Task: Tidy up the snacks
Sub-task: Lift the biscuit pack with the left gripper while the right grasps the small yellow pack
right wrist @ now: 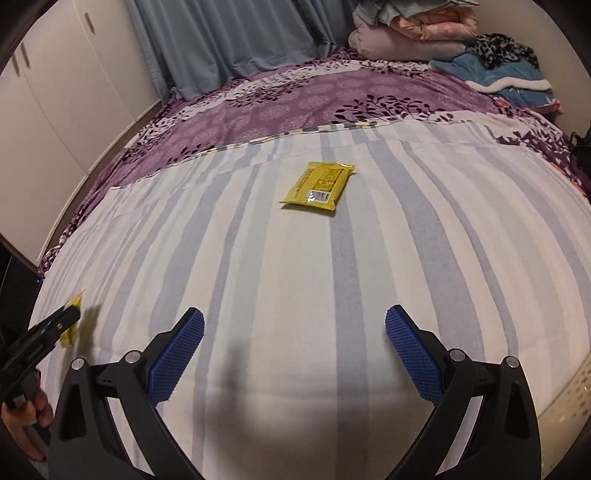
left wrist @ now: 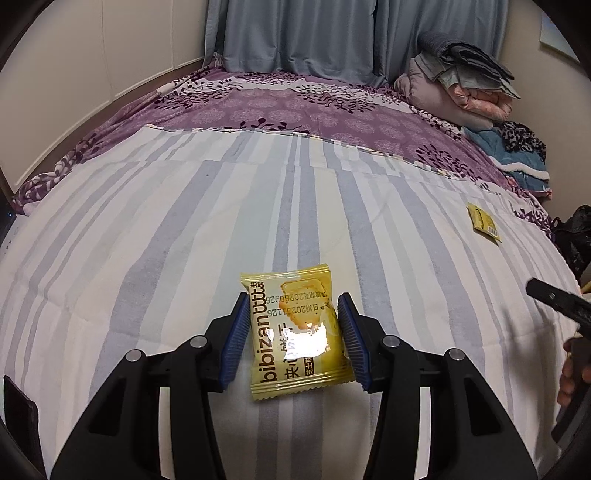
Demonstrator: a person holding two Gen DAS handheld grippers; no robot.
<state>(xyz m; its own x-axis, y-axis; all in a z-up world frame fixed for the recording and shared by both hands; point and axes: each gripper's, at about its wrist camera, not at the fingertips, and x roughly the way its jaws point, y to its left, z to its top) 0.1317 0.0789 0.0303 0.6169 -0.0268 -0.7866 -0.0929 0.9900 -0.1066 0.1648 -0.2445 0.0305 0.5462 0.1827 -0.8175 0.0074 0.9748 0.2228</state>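
A yellow biscuit packet [left wrist: 295,332] lies on the striped sheet [left wrist: 166,229], and my left gripper [left wrist: 293,299] is shut on it, blue pads pressing both of its sides. The right wrist view catches the same packet [right wrist: 72,317] at the far left, in the left gripper [right wrist: 61,321]. A second yellow packet [right wrist: 319,182] lies flat, back side up, farther up the bed; in the left wrist view this packet [left wrist: 484,221] is at the right. My right gripper [right wrist: 295,314] stands wide open above bare sheet, well short of it, nothing between its fingers.
A purple floral cover [left wrist: 277,107] spreads beyond the striped sheet. Folded blankets [left wrist: 461,85] and a blue towel [right wrist: 509,81] are piled at the far right corner. Grey curtains [left wrist: 295,33] hang behind, and white cupboard doors [right wrist: 55,92] stand to the left.
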